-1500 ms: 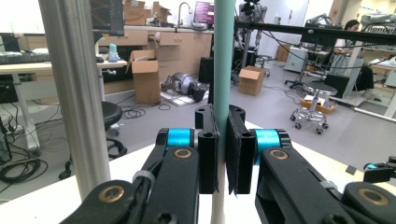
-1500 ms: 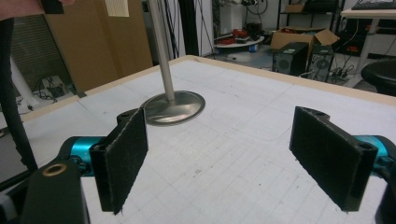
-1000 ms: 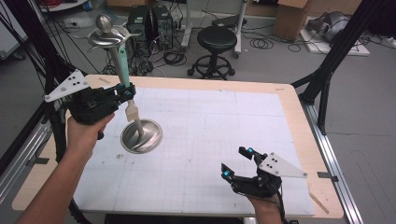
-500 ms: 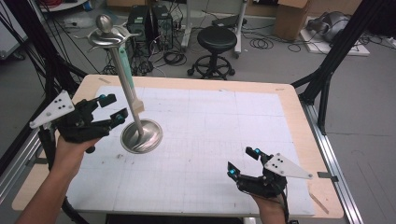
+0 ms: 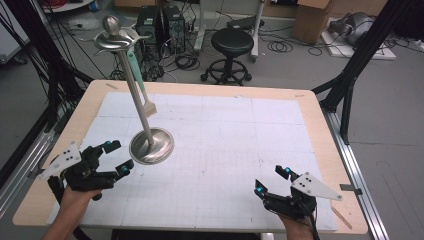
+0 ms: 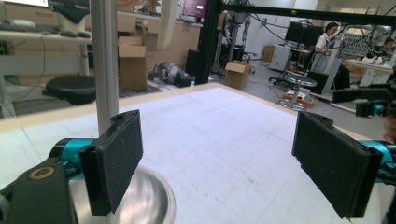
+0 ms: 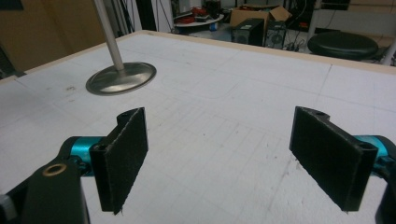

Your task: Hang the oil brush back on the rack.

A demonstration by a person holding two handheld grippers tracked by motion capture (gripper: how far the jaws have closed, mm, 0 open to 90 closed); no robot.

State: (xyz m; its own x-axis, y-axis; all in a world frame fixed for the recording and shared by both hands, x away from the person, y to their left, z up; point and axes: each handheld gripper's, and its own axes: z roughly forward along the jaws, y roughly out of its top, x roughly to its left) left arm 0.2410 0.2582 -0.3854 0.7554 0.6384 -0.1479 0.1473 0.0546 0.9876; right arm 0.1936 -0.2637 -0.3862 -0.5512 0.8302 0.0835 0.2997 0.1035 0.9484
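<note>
Hanging from a hook of the metal stand (image 5: 145,112) in the high view, the teal spatula (image 5: 140,80) is left free. The left gripper (image 5: 112,156), just opened and empty, is held beside the base, so a nudge could tip it. Spread fingers (image 6: 114,163) are seen near the pole in the left gripper view. Released fingers (image 7: 123,156) are seen over bare surface (image 7: 233,93) in the right gripper view.
</note>
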